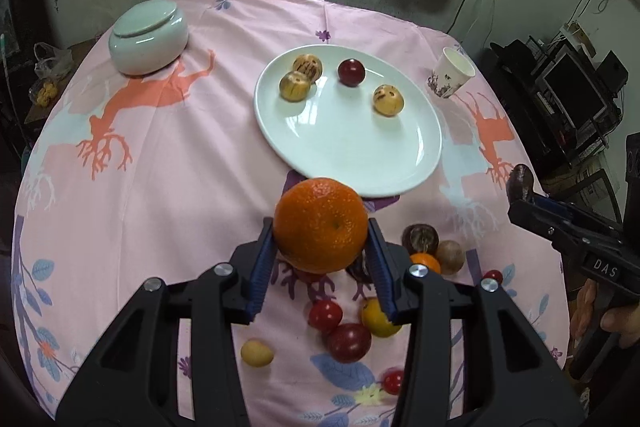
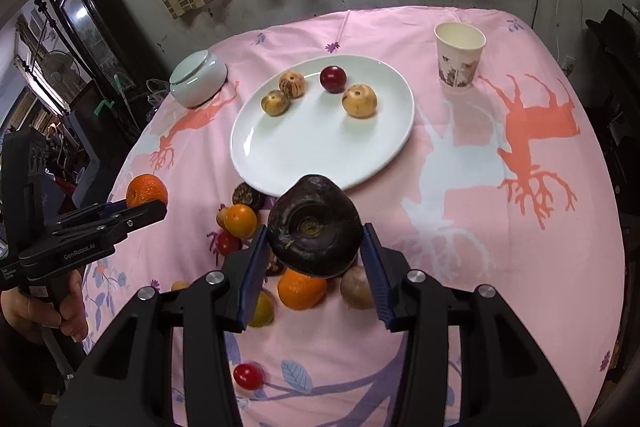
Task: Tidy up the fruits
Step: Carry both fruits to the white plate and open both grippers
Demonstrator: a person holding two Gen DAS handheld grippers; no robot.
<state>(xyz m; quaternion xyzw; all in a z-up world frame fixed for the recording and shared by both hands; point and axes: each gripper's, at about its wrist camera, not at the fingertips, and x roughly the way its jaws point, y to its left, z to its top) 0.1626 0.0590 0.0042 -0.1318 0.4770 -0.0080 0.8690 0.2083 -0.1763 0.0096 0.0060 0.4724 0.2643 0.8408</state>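
Your left gripper (image 1: 321, 227) has its jaws clamped on a large orange (image 1: 320, 225), held in the air just short of the near rim of the white plate (image 1: 348, 155). Your right gripper (image 2: 316, 233) is closed around a dark, wrinkled fruit (image 2: 314, 227), its stem end facing the camera, also raised just in front of the plate's near edge. On the plate sit three tan, speckled fruits (image 1: 295, 86) and one dark red plum (image 1: 351, 72); two of the tan ones touch each other at the far left, the plum lies to their right, and the third tan fruit rests apart on the right side. Below your grippers, on the pink deer-print tablecloth (image 1: 160, 167), a loose pile of fruit remains: a smaller orange (image 2: 300, 287), a yellow fruit (image 1: 376, 317), red plums (image 1: 348, 342), a brownish round fruit (image 1: 450, 257) and a small pale yellow one (image 1: 257, 353) lying a little apart. A lidded pale green bowl (image 1: 148, 35) stands at the far left of the table, and a paper cup (image 2: 459, 55) stands to the right of the plate.
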